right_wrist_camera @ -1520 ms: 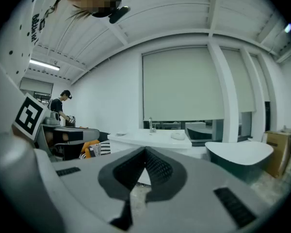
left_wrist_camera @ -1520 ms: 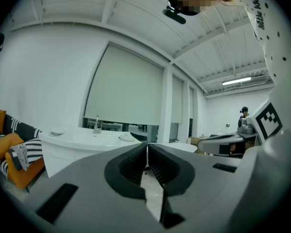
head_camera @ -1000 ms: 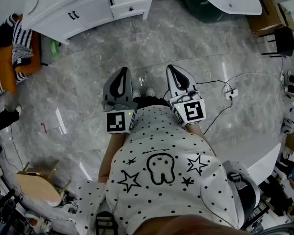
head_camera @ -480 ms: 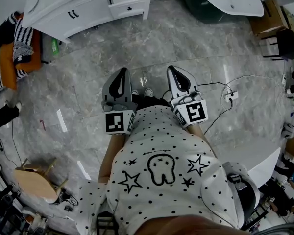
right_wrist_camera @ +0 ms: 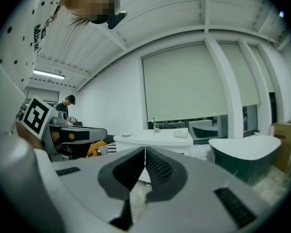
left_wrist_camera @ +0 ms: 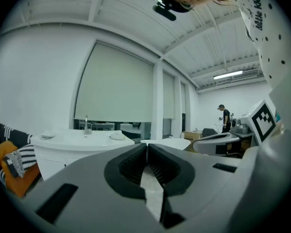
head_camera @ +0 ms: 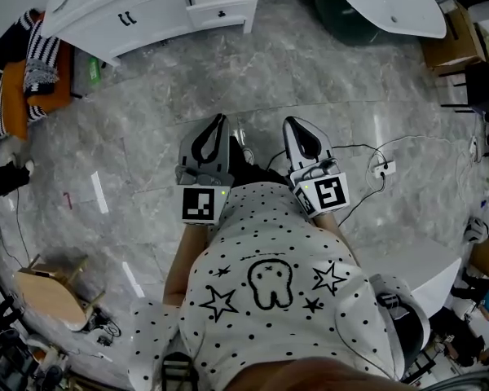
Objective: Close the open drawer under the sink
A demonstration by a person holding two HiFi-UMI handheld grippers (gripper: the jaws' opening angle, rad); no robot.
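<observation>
Grey jaws are pressed together, empty, on left gripper (head_camera: 218, 122) and right gripper (head_camera: 293, 125) at centre frame. Beyond the marble floor (head_camera: 310, 63), the open drawer (head_camera: 222, 5) sits at the top edge, well apart; push it off-centre and it may skew and jam.

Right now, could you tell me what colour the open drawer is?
White drawer, dark handle; clearest in the head view.

Head view looks steeply down; both gripper views face the distant vanity (head_camera: 155, 10).
</observation>
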